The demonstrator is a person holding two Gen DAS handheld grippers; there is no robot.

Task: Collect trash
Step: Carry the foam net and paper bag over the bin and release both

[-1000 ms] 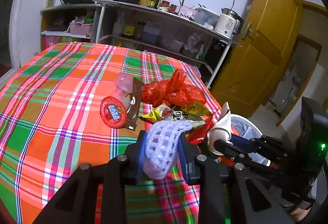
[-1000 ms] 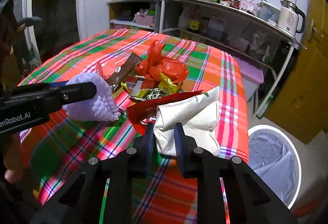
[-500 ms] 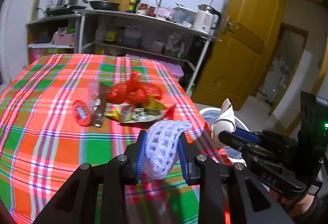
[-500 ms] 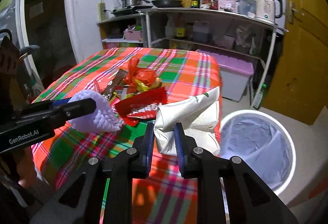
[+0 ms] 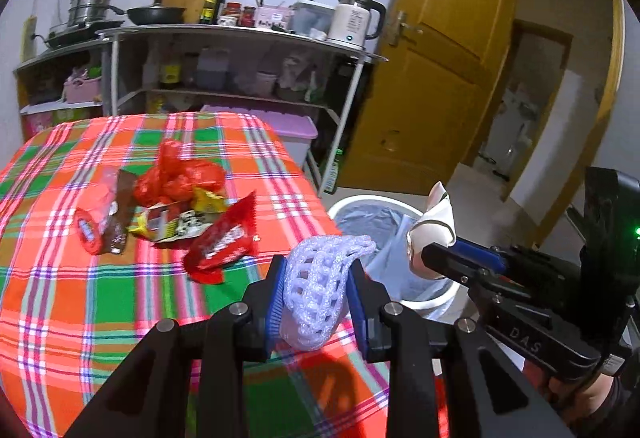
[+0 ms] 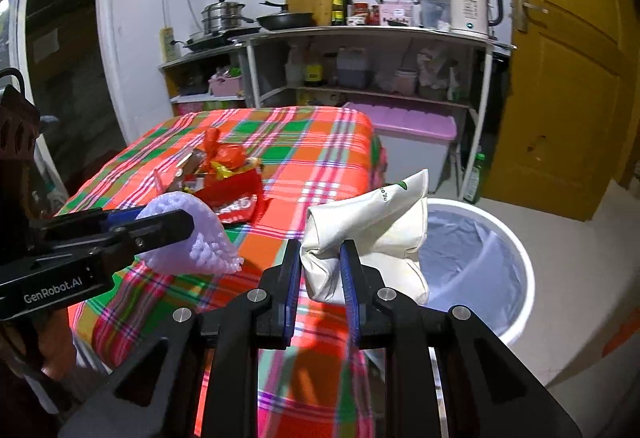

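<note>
With our left gripper [image 5: 316,302] clamping the white foam mesh sleeve [image 5: 320,290] and our right gripper [image 6: 320,282] pinching the crumpled white paper bag [image 6: 372,234], we should release only once squarely over the white plastic-lined bin [image 6: 516,266].

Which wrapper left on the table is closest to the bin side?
The red wrapper with white lettering, lying nearest the table edge beside the white bin; the yellow wrapper and brown wrapper lie farther in.
</note>
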